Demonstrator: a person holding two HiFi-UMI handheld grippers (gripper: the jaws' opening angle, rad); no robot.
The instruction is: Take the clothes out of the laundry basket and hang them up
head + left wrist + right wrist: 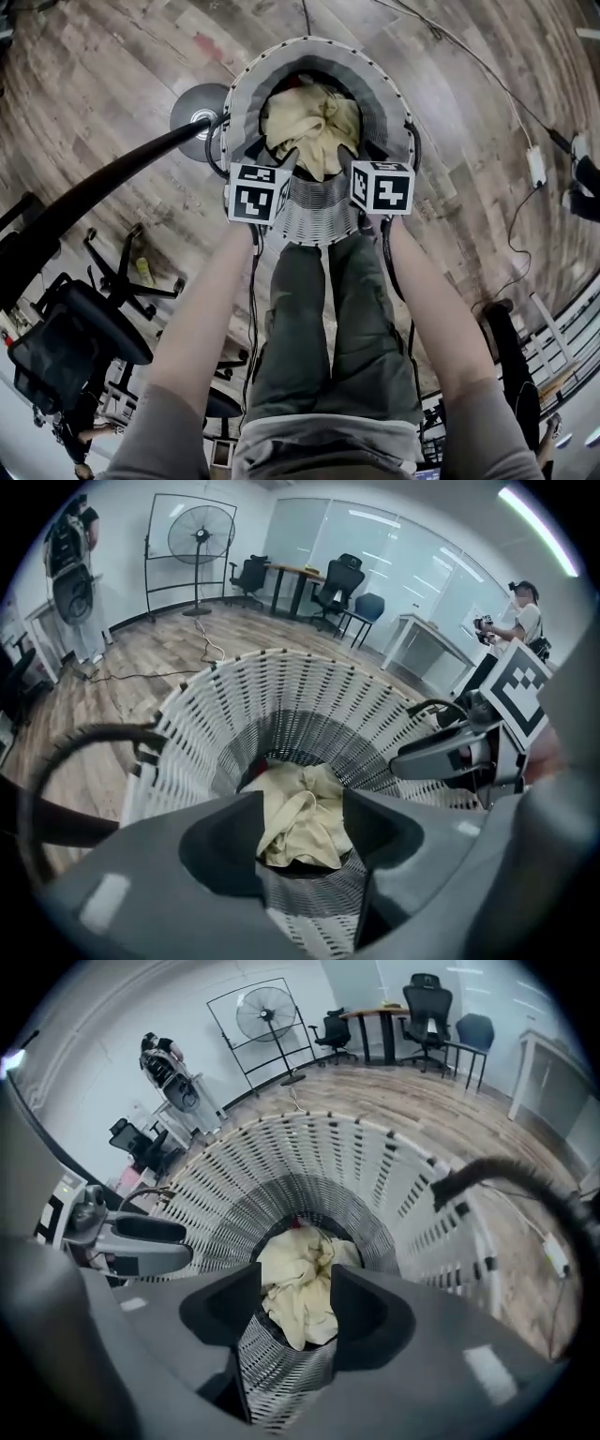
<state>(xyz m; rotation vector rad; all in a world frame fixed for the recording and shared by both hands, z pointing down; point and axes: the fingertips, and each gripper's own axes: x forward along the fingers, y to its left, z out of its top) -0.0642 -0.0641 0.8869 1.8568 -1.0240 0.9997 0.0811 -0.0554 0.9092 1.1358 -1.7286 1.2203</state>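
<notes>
- Both claws stand open with nothing between their pads. The left gripper (304,799) and the right gripper (298,1274) each frame the cloth through the gap, but neither touches it.
- In the head view they hang side by side over the near rim of the laundry basket (314,216), pointing steeply down into its mouth.
- A pale yellow garment (314,122) lies crumpled at the bottom of the basket, and a sliver of red (296,1222) peeps out by its far edge.
- We judge the step in hand to be the reach-in: the first garment is not yet gripped and nothing is hung.
- Next, we think, the jaws must go deeper — down to a raised fold of the yellow cloth — then close on it and lift it clear of the rim without catching the slatted wall.
</notes>
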